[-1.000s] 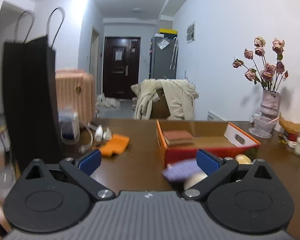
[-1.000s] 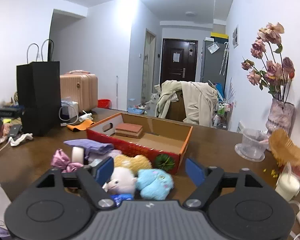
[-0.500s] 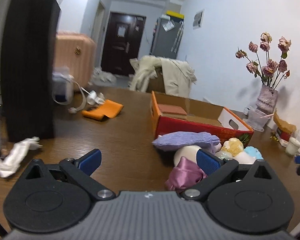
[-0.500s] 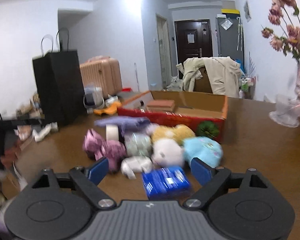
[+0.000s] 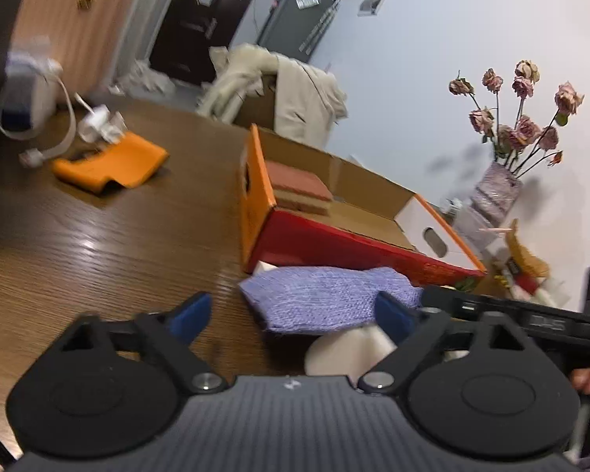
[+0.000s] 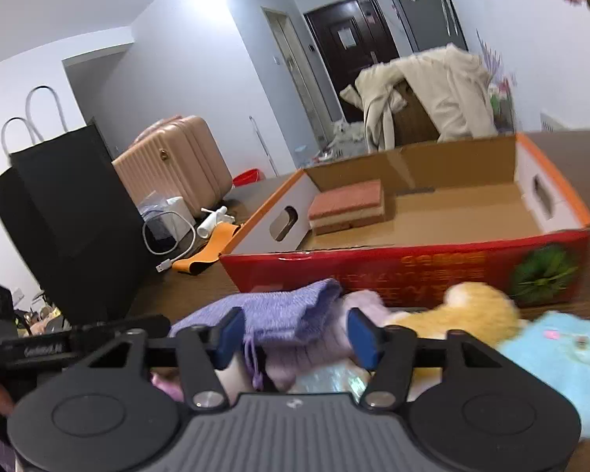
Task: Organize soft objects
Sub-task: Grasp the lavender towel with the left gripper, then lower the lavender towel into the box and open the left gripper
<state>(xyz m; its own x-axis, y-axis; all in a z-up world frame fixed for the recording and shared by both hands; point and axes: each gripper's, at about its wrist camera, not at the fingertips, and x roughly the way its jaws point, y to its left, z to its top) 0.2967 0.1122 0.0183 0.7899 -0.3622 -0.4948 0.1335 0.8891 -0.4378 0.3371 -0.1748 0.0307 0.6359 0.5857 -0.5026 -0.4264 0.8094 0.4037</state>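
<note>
A purple knitted cloth [image 5: 326, 299] [image 6: 271, 314] lies on top of a pile of soft toys on the brown table, in front of a red and orange cardboard box [image 5: 334, 244] [image 6: 413, 271]. My left gripper [image 5: 291, 314] reaches at its left end, jaws closing, with the cloth between them and the left pad clear of it. My right gripper [image 6: 297, 338] straddles the cloth's other end, jaws closing too. A yellow plush [image 6: 472, 310] and a blue plush [image 6: 558, 354] lie to the right. A layered sponge block [image 6: 348, 206] sits in the box.
A black paper bag [image 6: 67, 204], a pink suitcase [image 6: 177, 161], an orange cloth [image 5: 114, 161] and a white charger cable [image 5: 59, 118] stand left of the box. A vase of dried roses [image 5: 495, 192] is at the far right. A coat-draped chair [image 5: 287, 90] stands behind the table.
Both grippers have dropped and moved in onto the pile, each rolling as it came. Both pairs of jaws have narrowed around the purple cloth.
</note>
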